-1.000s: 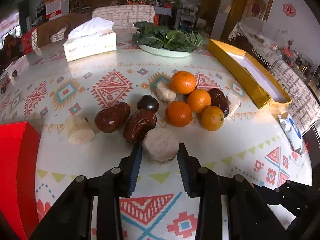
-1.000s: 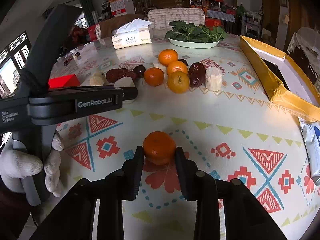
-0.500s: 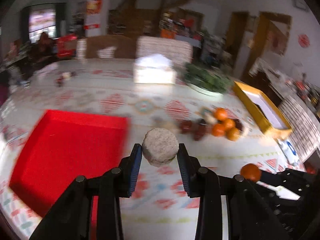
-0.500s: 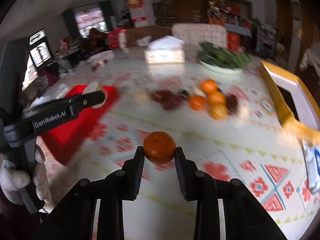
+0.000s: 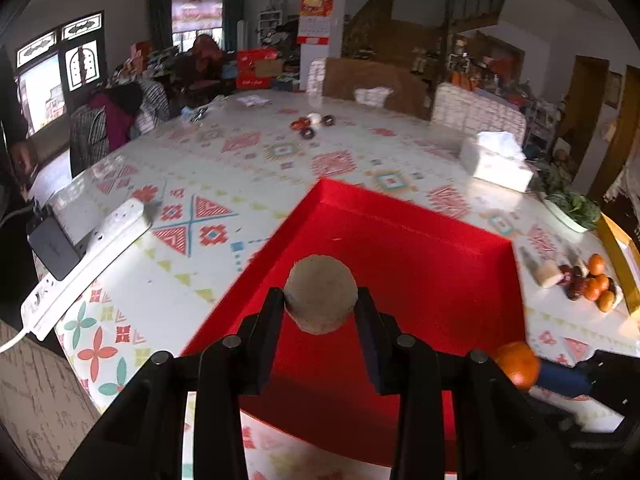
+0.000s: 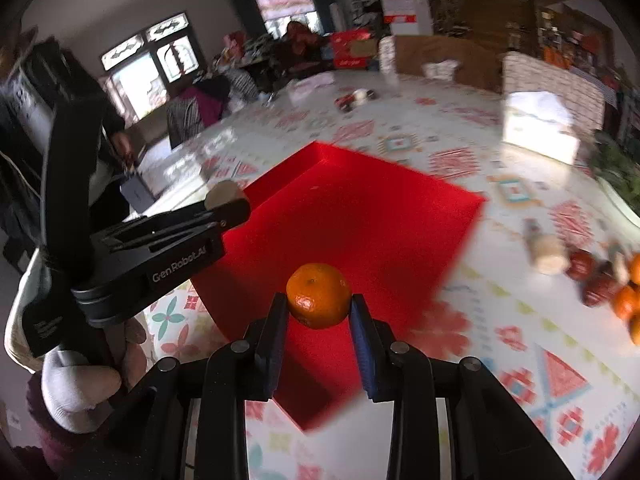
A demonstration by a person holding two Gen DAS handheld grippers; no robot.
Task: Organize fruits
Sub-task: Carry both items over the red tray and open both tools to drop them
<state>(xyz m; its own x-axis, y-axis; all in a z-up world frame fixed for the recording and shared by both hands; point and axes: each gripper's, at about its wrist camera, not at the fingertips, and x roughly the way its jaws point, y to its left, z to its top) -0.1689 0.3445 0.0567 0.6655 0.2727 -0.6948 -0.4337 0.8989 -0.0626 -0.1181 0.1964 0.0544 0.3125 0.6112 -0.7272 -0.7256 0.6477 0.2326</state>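
Note:
My left gripper is shut on a round beige-brown fruit and holds it above the near part of the red tray. My right gripper is shut on an orange and holds it over the red tray's near right corner. The orange also shows at the right of the left wrist view. The left gripper with its fruit shows in the right wrist view, left of the tray. The remaining fruit pile lies to the tray's right; it is blurred in the right wrist view.
A white power strip and a dark device lie at the table's left edge. A tissue box, a plate of greens and a yellow box stand at the back right. Small items lie far back.
Both grippers lifted their fruits off the table and swung left from the fruit pile to over the red tray. The left holds the beige fruit, the right the orange.

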